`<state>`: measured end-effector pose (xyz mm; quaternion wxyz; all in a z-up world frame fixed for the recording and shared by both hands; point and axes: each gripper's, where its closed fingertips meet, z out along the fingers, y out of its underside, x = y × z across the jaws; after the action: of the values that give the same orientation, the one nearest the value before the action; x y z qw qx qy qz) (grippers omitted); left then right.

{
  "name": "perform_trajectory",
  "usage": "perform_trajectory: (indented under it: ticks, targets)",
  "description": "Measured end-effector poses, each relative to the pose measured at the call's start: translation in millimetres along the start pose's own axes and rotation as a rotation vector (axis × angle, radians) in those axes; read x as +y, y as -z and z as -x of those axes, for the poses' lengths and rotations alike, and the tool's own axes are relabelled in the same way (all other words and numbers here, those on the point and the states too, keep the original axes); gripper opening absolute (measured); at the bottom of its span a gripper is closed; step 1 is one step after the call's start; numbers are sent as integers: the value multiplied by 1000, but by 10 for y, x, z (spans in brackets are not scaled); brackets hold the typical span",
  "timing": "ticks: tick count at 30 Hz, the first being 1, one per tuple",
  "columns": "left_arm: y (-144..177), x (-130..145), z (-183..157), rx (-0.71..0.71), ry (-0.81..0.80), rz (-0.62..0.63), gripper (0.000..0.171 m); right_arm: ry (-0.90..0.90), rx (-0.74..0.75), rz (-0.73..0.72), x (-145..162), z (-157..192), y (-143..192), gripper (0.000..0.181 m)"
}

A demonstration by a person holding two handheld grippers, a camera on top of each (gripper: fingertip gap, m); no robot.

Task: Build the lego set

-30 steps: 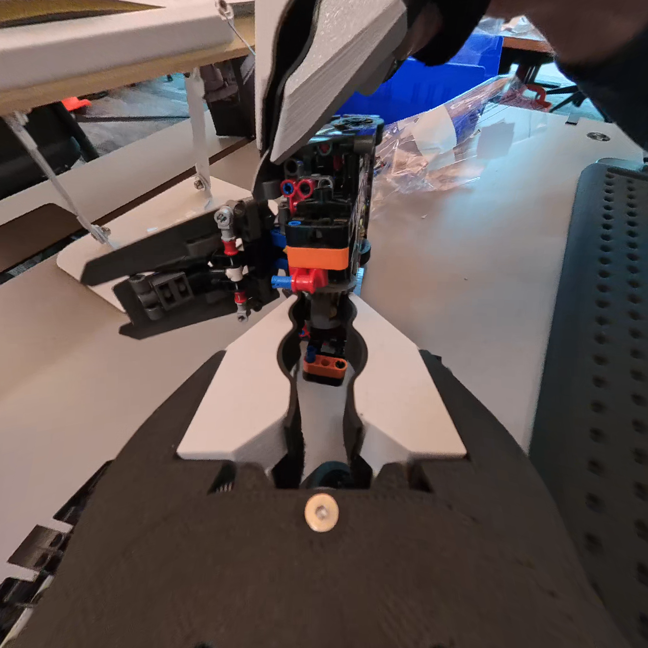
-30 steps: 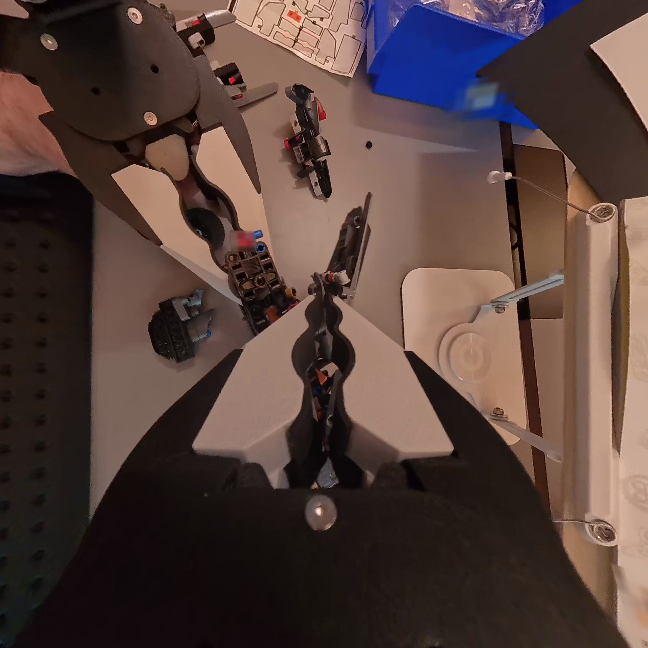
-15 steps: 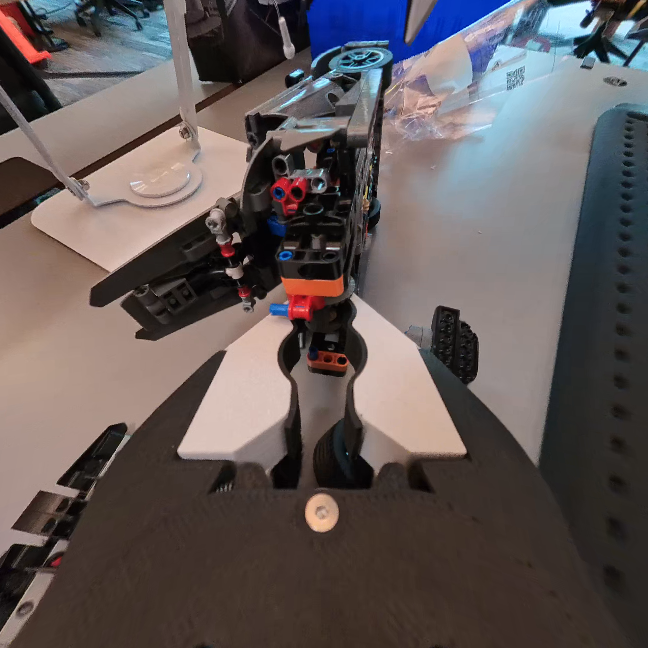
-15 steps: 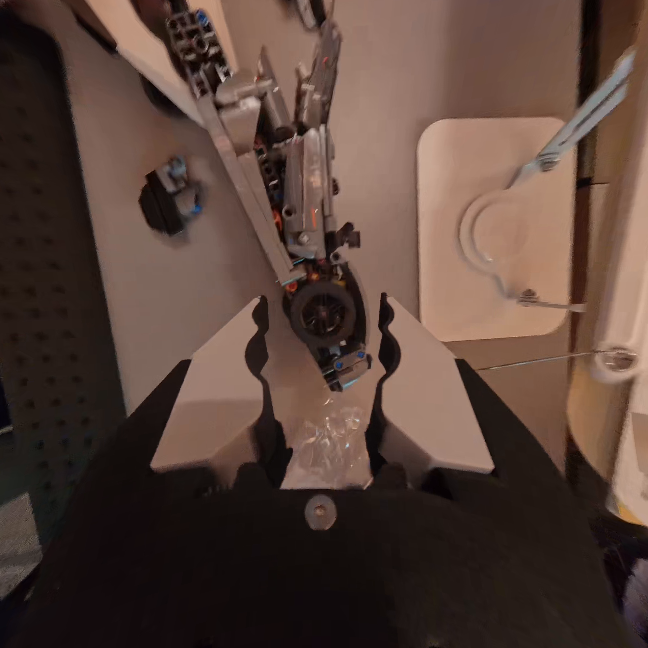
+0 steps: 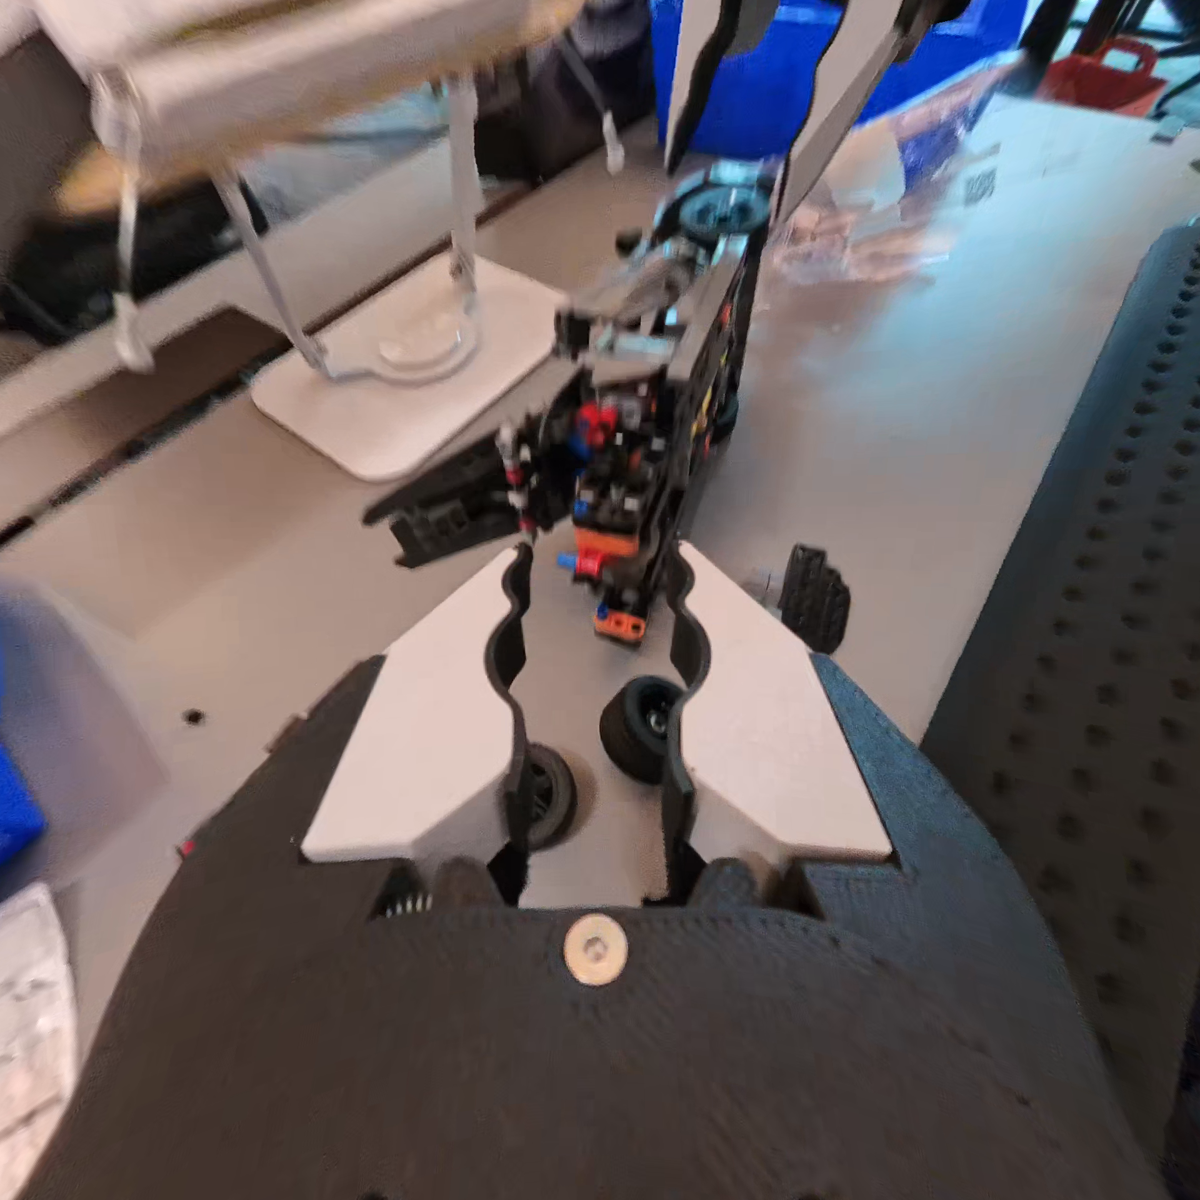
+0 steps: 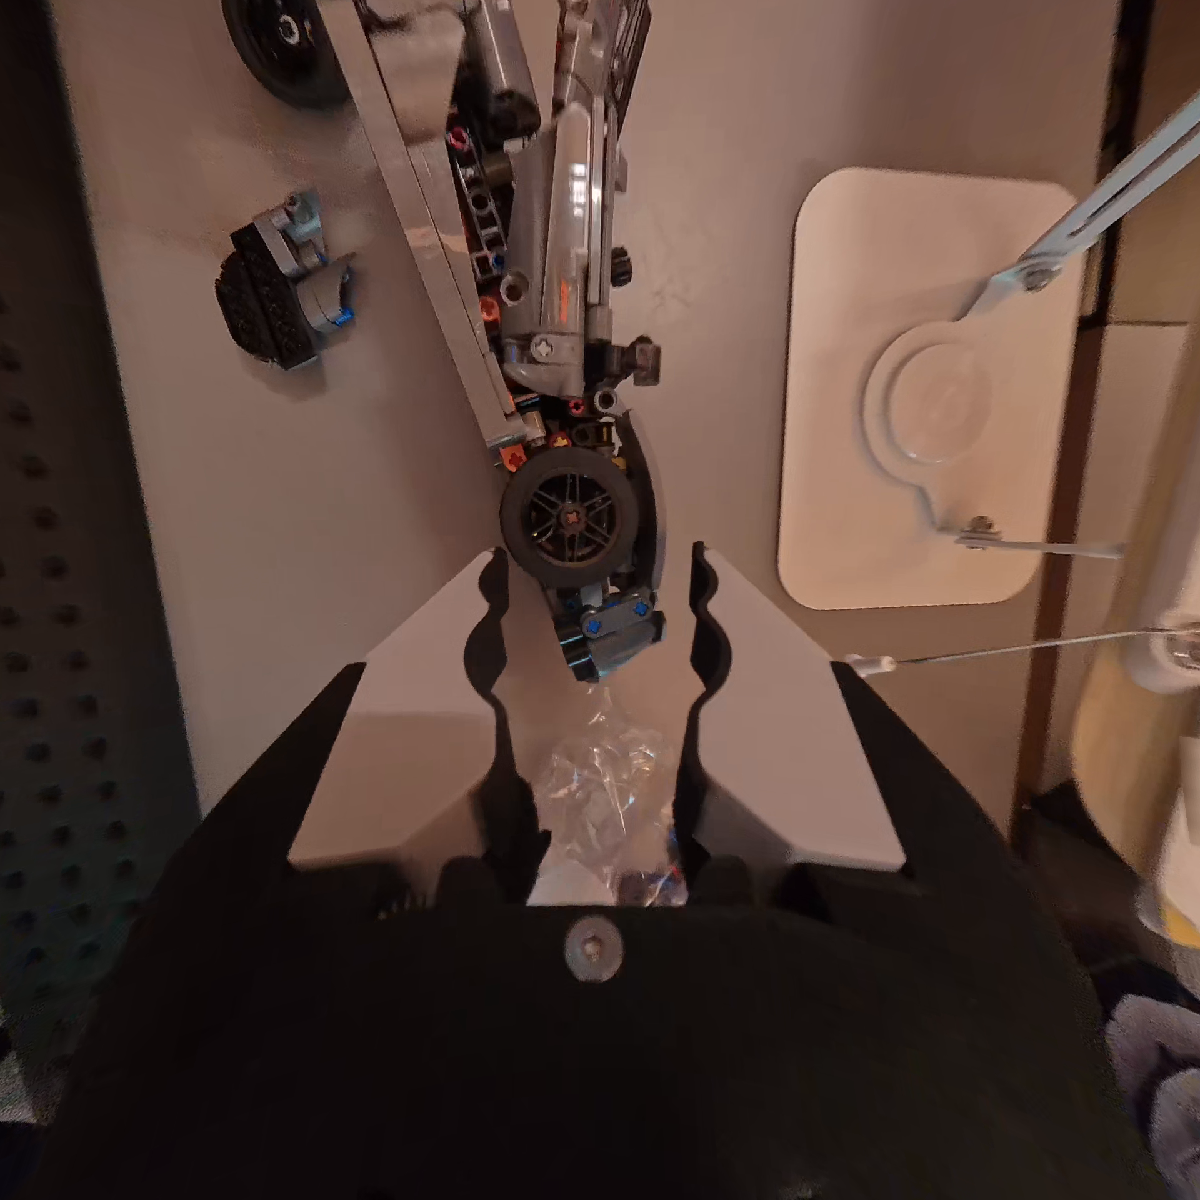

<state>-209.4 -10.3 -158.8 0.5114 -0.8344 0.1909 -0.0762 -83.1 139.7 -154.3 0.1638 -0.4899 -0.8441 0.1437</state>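
The grey and black lego car model (image 5: 649, 454) lies on its side on the table, with one wheel (image 6: 570, 516) fitted at its far end. My left gripper (image 5: 597, 565) is open and empty, its tips on either side of the model's orange near end. Two loose black wheels (image 5: 633, 727) (image 5: 545, 792) lie on the table between its fingers. My right gripper (image 6: 597, 558) is open and empty, just short of the fitted wheel. It also shows at the top of the left wrist view (image 5: 727, 188). A small black and grey sub-assembly (image 6: 279, 292) lies beside the model.
A white lamp base (image 6: 909, 389) stands on one side of the model and a dark perforated mat (image 5: 1104, 584) on the other. A clear plastic bag (image 6: 604, 779) lies under my right gripper. A blue bin (image 5: 922, 71) stands at the back. Another loose wheel (image 6: 286, 45) lies past the sub-assembly. There is about 20 cm between the tips of the two grippers.
Both grippers have opened and let go of the model, right first, then left. The model now rests on the table. My left gripper has drawn back, showing two loose wheels.
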Motion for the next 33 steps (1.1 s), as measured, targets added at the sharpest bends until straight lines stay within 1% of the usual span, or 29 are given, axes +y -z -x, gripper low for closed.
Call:
perform_trajectory:
  ticks: [2,3,5,6,8,10,11,12,13,15,18,20,22,24,26,27,30,33]
  targets:
    - [-18,-301,-91,-13,-76,-33,40,-9,-42,-11,-83,104,94,51]
    - [-98,-430,-159,-11,-128,-26,44,-27,-70,-3,-107,160,108,51]
    - [-351,-617,-268,-8,-236,23,46,-65,-96,58,-70,221,56,53]
    - [-502,-677,-310,3,-275,53,46,-87,-63,93,-26,175,11,54]
    - [-806,-723,-369,23,-344,122,45,-148,-55,131,35,152,-77,56]
    - [-1061,-635,-393,51,-370,217,41,-200,-54,102,1,130,-147,55]
    - [-1153,-604,-396,60,-366,237,42,-216,-49,82,-20,108,-163,55]
    - [-1191,-635,-375,49,-360,218,40,-234,-47,58,-43,81,-167,53]
    - [-1188,-650,-372,58,-346,212,35,-255,-59,39,-59,71,-172,46]
    - [-1161,-661,-406,89,-332,199,24,-272,-55,44,-49,48,-178,43]
    - [-1172,-647,-400,64,-367,191,23,-244,-14,115,16,51,-190,44]
    - [-1178,-644,-390,52,-366,190,21,-245,24,177,81,30,-202,50]
    - [-1185,-646,-406,58,-368,182,16,-277,47,194,92,18,-210,48]
    - [-1187,-644,-422,52,-382,184,17,-321,51,188,58,47,-176,56]
    - [-1186,-642,-433,49,-387,184,15,-347,55,185,71,5,-198,52]
    - [-1190,-641,-436,46,-393,185,15,-354,47,179,79,-22,-224,45]
    - [-1206,-636,-454,37,-413,193,13,-323,30,164,62,-51,-236,44]
    - [-1231,-648,-466,24,-425,188,11,-274,77,165,52,-74,-234,43]
